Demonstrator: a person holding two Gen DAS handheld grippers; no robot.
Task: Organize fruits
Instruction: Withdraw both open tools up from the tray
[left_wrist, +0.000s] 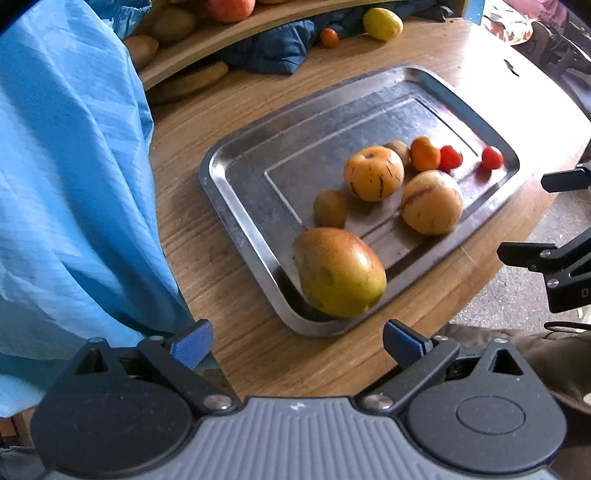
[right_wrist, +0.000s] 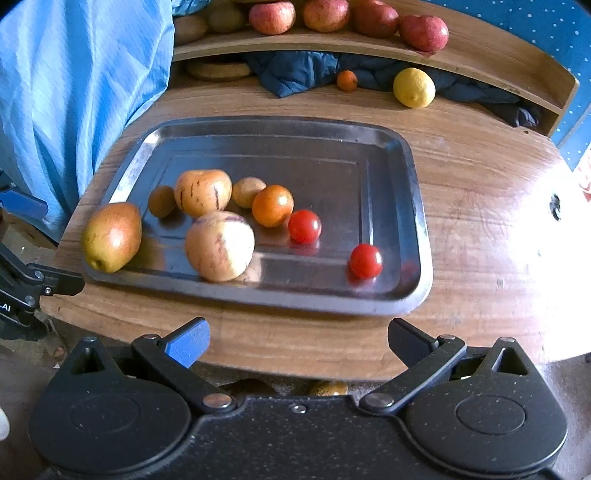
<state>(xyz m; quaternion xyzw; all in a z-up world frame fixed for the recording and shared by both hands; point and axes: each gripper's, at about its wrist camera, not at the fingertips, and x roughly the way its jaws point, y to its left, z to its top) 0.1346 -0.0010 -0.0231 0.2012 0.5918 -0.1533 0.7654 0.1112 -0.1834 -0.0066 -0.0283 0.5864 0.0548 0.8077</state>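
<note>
Eight fruits lie on the metal tray (right_wrist: 413, 206) on the bench (right_wrist: 480, 192); a lemon (right_wrist: 413, 88) and a small orange (right_wrist: 347, 80) wait behind. My left gripper (left_wrist: 297, 341) and right gripper (right_wrist: 299, 338) are wide open, empty, near the tray's edge.

The left wrist camera looks down from close at the metal tray (left_wrist: 236, 206) from its short end. The right wrist camera faces its long side, near the table edge (right_wrist: 295, 350). Both share the tray (right_wrist: 413, 221).
</note>
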